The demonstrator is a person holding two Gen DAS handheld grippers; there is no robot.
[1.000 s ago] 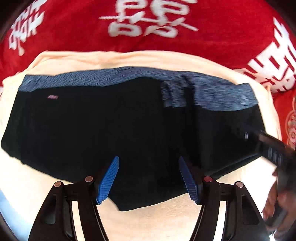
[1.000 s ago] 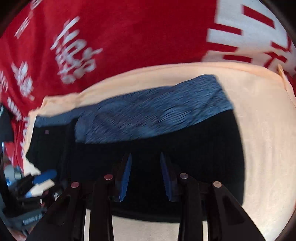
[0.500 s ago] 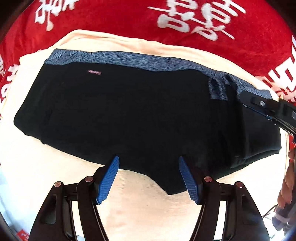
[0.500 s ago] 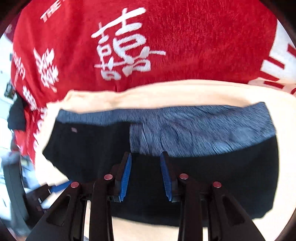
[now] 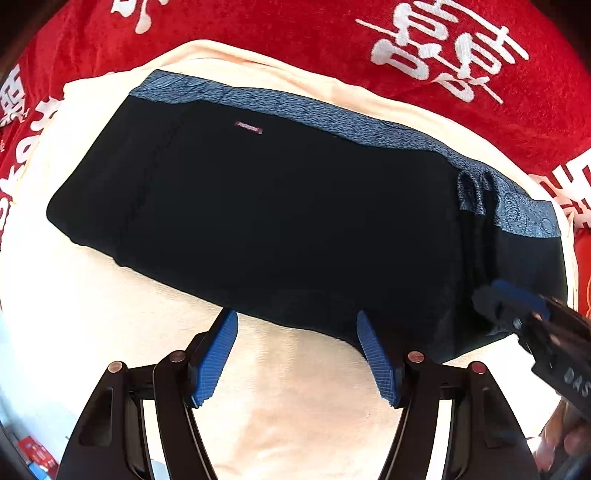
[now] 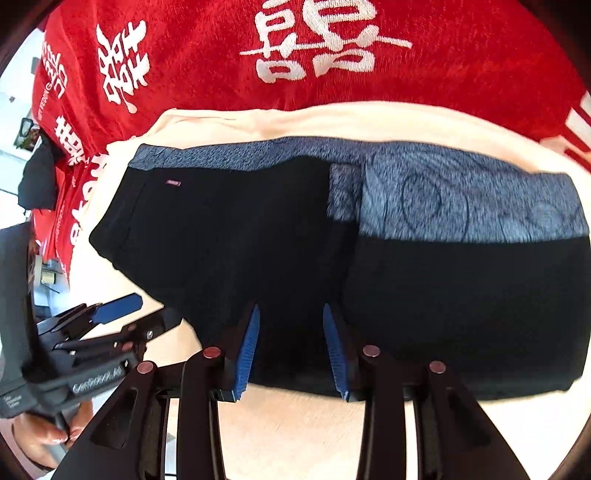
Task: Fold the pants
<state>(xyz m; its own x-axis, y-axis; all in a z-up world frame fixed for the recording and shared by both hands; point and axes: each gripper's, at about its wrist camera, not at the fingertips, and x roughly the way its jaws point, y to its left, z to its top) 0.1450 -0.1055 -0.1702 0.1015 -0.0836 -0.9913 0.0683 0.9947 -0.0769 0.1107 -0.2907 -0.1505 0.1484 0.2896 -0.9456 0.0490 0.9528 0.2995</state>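
The red cloth with white characters [image 5: 295,33] covers the surface beyond both sets of jaws, and a cream sheet [image 5: 295,387] lies on it under them, probably laid there as a clean, plain ground to fold on. On that sheet, ahead of both jaws, rest the pants [image 5: 280,221], black with a mottled blue-grey waistband [image 5: 332,118] along the far edge. They look already folded into a compact block: in the right wrist view one waistband layer overlaps another ahead of the jaws, and a fold edge runs down from it. A small reddish label [image 5: 248,128] sits far ahead of the left jaws.

The left gripper [image 5: 295,325] hovers with its jaws spread and empty, their tips at the near hem, seemingly placed to take that edge. The right gripper [image 6: 291,321] is over the black cloth, its jaws narrowly apart and having just been opening, with nothing pinched between them; this reads as a release after laying the fold.
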